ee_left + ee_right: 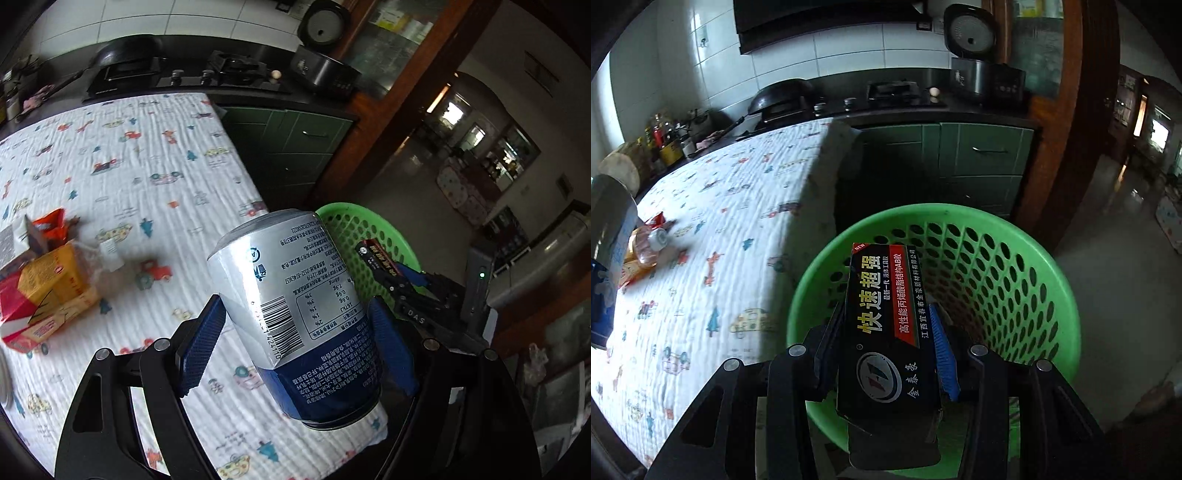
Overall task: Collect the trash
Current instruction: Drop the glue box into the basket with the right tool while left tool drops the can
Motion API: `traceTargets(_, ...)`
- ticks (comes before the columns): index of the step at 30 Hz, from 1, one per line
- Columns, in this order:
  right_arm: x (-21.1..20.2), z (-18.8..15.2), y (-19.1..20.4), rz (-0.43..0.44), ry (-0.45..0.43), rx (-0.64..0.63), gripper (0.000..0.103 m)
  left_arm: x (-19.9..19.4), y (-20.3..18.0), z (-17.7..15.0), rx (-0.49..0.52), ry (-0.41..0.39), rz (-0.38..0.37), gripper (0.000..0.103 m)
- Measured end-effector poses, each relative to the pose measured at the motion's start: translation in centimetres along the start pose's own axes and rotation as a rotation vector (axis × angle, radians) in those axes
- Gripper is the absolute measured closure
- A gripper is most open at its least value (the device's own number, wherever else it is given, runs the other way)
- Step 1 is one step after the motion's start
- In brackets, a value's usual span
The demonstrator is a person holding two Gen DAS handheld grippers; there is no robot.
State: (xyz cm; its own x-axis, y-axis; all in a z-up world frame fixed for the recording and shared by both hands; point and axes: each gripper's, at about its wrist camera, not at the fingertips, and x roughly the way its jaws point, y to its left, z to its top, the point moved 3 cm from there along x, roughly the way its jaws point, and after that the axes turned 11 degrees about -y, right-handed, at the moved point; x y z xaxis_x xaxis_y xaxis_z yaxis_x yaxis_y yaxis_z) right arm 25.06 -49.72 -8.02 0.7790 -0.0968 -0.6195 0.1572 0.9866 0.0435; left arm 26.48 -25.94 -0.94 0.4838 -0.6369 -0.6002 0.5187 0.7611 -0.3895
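My left gripper (295, 332) is shut on a silver and blue drink can (291, 306), held above the right edge of the cloth-covered table (147, 155). My right gripper (886, 343) is shut on a black glue box (886, 332) with yellow and red print, held over the open green perforated basket (997, 266). The basket (343, 221) and the glue box (380, 262) also show in the left wrist view, behind the can. The can (605, 266) shows at the left edge of the right wrist view.
Orange and red cartons and wrappers (48, 284) lie on the table's left side, with a small plastic bottle (650, 240) among them. A black stove (192, 74) and a rice cooker (321, 66) stand on the counter behind. Green cabinets (960, 155) stand beyond the basket.
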Motion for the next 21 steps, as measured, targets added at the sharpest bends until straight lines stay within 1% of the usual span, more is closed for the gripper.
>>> traceTargets(4, 1.3, -0.6, -1.4, -0.039, 0.027, 0.029, 0.059, 3.6, -3.0, 1.2, 0.060, 0.029, -0.060, 0.025)
traceTargets(6, 1.2, -0.9, -2.1, -0.053, 0.026, 0.055, 0.049, 5.5, -4.2, 1.4, 0.081, 0.053, -0.084, 0.025)
traceTargets(7, 1.0, -1.0, -2.5, -0.059, 0.013, 0.072, 0.041, 6.5, -4.7, 1.6, 0.087, 0.057, -0.083, 0.025)
traceTargets(10, 0.2, -1.3, -3.3, -0.073, -0.001, 0.094, 0.040, 9.2, -6.0, 1.8, 0.104, 0.082, -0.113, 0.025)
traceTargets(12, -0.6, -1.6, -3.7, -0.082, -0.011, 0.100, 0.036, 10.8, -6.9, 1.9, 0.113, 0.100, -0.133, 0.025)
traceTargets(14, -1.5, -1.8, -4.0, -0.092, -0.028, 0.098, 0.030, 11.8, -7.8, 2.1, 0.130, 0.097, -0.141, 0.025)
traceTargets(16, -2.5, -1.9, -4.3, -0.106, -0.048, 0.106, 0.028, 12.7, -8.5, 2.1, 0.154, 0.104, -0.143, 0.025)
traceTargets(21, -4.6, -2.4, -4.6, -0.099, -0.078, 0.119, 0.024, 14.1, -9.8, 1.5, 0.201, 0.112, -0.132, 0.023)
